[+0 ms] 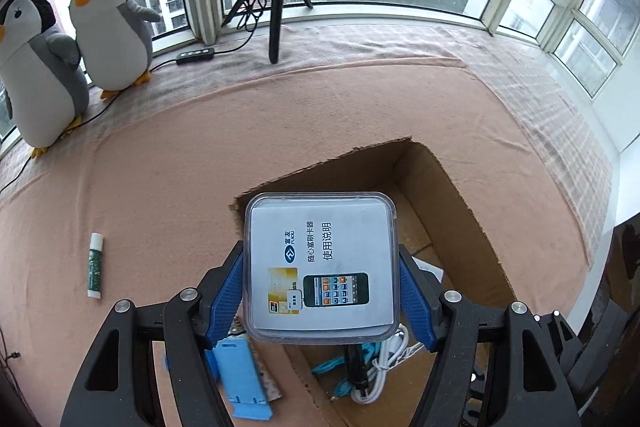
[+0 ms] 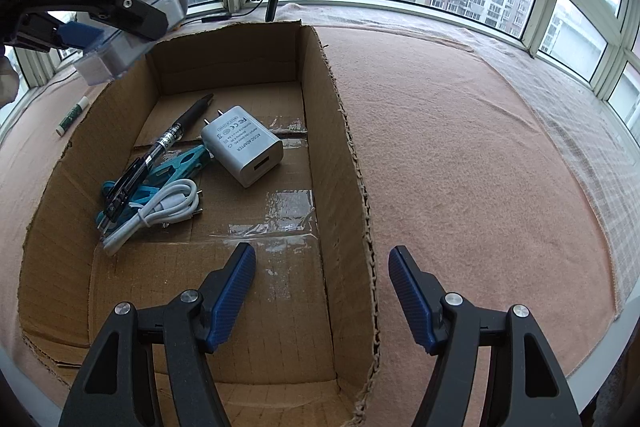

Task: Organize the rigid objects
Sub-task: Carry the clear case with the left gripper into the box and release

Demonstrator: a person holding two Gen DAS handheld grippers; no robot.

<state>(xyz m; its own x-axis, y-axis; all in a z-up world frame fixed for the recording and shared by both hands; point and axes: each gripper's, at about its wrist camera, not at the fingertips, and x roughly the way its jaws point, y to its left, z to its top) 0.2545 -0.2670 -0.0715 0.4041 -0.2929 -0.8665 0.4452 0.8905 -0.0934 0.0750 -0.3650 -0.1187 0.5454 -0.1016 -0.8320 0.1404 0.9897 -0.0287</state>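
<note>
- my left gripper [image 1: 320,291] is clamped on the clear plastic case [image 1: 320,267], pads on its two side walls; case is in the air over the near-left corner of the cardboard box [image 2: 340,131]; not yet inside
- my right gripper [image 2: 322,291] stands apart with nothing between its fingers, parked over the box's right wall
- risk 1: smooth case walls, grip only on the lower half; a quick tilt could let it pivot or slide out and fall onto the pink cloth [image 1: 280,115] instead of the box
- risk 2: box floor at left already holds the white cable [image 2: 160,211], pen [image 2: 168,143] and teal clips [image 2: 176,163]; a drop there lands the case tilted on the pile; bare floor near the charger [image 2: 244,147] looks safer
- risk 3: coming in low could catch the ragged box rim and shove the whole box
- risk 4: blue item [image 1: 240,379] below my left fingers, outside the box wall, I think; a low sweep could knock it
- glue stick [image 1: 94,265] lies on the cloth, well apart, still to be boxed
</note>
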